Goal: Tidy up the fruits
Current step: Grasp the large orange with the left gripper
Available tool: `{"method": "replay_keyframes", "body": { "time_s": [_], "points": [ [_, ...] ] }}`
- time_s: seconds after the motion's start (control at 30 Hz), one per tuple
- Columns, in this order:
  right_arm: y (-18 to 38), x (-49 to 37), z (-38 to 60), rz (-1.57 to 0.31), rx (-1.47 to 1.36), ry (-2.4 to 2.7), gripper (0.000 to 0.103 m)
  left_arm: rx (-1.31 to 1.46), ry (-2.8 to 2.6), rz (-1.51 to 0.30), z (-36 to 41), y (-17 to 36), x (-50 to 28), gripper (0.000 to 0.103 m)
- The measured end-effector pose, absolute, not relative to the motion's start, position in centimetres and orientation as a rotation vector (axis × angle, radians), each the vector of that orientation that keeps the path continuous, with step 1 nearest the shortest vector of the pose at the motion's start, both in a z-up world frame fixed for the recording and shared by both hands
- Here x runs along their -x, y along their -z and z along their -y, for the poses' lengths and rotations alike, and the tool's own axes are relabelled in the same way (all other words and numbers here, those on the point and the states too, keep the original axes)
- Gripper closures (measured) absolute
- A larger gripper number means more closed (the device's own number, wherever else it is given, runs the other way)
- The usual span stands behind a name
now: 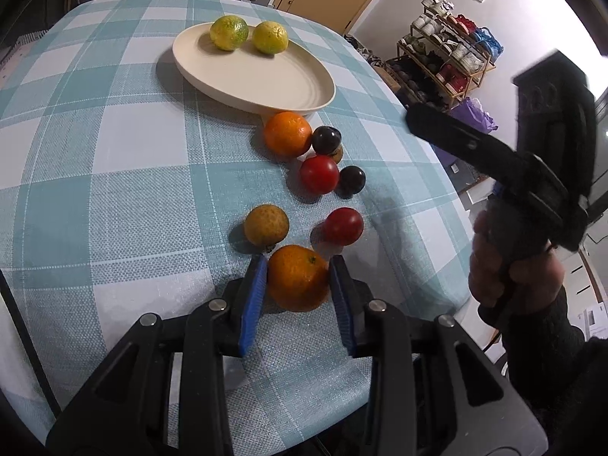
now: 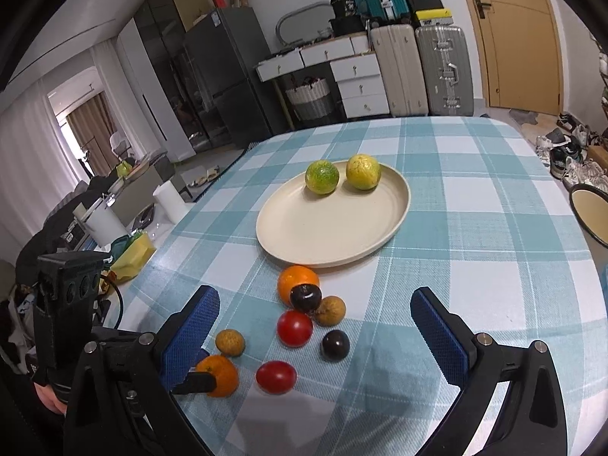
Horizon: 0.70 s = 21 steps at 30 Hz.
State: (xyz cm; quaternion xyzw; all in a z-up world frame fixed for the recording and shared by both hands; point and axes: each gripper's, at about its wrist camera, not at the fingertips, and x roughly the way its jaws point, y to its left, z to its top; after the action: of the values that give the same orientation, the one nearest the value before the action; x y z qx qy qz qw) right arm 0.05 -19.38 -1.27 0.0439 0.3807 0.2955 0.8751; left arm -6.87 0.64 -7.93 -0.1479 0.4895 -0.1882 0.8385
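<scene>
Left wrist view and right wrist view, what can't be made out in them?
- Small brown fruit: left wrist view, mostly hidden behind a dark plum.
- Bowl: right wrist view, cut off by the right edge.
- Near orange: right wrist view, partly covered by the left gripper finger.

Beyond your worktop's blue-and-white checked cloth [image 2: 475,205] you have a dark refrigerator [image 2: 228,76] against the back wall, with a white chest of drawers [image 2: 357,83] to its right and a woven basket [image 2: 309,100] tucked under the desk beside it. Two hard-shell suitcases, one cream [image 2: 395,68] and one silver [image 2: 444,70], stand next to a yellow door [image 2: 520,34]. At your right, a shoe rack [image 1: 448,57] holds pairs of shoes, with a purple bag [image 1: 477,114] just below it.
</scene>
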Motion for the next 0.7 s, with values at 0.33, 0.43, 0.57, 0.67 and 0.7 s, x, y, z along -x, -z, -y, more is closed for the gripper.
{"method": "replay_keyframes", "body": {
  "time_s": [0.33,0.43,0.57,0.67,0.7],
  "points": [
    [3.0,-4.3,15.3,-0.989,-0.043,-0.666,0.0,0.358,0.411,-1.041,-1.7,8.4,6.1,0.08],
    [3.5,-5.2,14.2,-1.025,-0.021,-0.662,0.0,0.357,0.403,-1.037,-1.8,8.4,6.1,0.08],
    [3.8,-5.5,13.4,-1.035,-0.01,-0.673,0.0,0.364,0.405,-1.046,-1.9,8.3,6.2,0.08],
    [4.2,-5.6,13.0,-1.047,-0.006,-0.679,0.0,0.35,0.416,-1.054,-1.5,8.2,6.4,0.079],
    [4.3,-5.6,13.0,-1.053,-0.001,-0.677,0.0,0.343,0.418,-1.056,-1.3,8.1,6.5,0.079]
  ]
}}
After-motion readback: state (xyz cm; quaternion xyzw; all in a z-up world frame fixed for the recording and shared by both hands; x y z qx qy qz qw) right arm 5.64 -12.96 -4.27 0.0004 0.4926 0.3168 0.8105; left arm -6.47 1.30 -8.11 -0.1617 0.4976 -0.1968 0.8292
